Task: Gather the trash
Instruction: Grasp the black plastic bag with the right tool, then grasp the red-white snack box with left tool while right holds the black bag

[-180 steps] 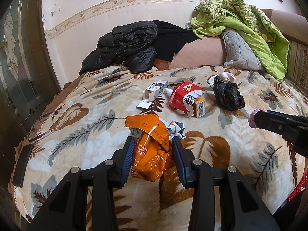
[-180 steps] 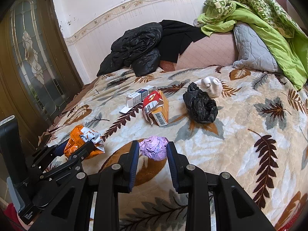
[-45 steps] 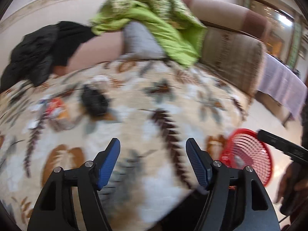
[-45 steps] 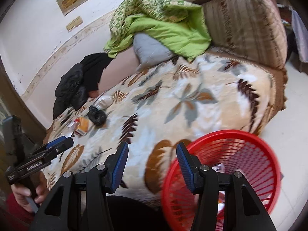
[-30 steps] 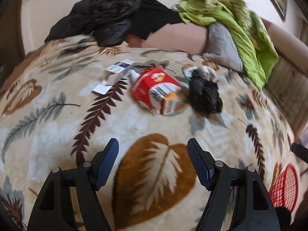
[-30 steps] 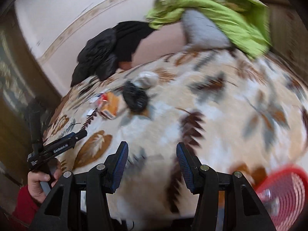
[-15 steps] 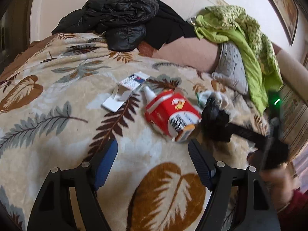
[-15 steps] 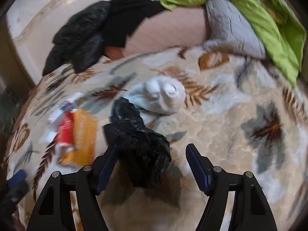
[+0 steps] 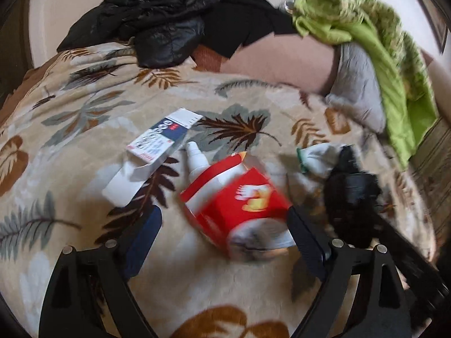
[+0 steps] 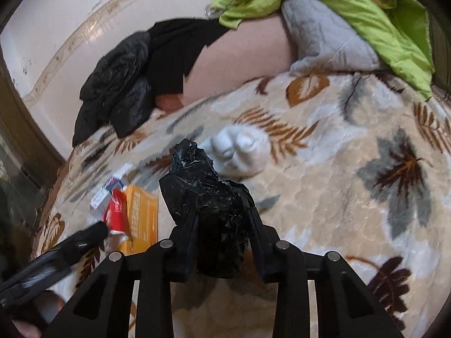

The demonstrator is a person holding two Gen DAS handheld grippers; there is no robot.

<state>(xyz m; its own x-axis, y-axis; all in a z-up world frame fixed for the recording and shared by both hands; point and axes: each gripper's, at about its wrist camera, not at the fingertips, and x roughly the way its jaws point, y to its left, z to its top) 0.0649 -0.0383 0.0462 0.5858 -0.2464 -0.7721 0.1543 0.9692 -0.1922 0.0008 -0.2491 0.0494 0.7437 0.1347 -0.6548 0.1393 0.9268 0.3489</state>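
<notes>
Now, in your left wrist view, your left gripper (image 9: 225,239) is spreading wide around one red carton (image 9: 239,205) at lower centre, pads not touching; one white box (image 9: 157,146) is lying upper left. In your right wrist view, your right gripper (image 10: 222,225) is closing on one crinkled black bag (image 10: 208,205) at centre, beside one white wad (image 10: 239,149).

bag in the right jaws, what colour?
Black, crinkled plastic bag; right wrist view shows it best.

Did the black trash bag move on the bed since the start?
No. The black plastic bag lies beside the white sock as before; the right gripper has just closed on it.
</notes>
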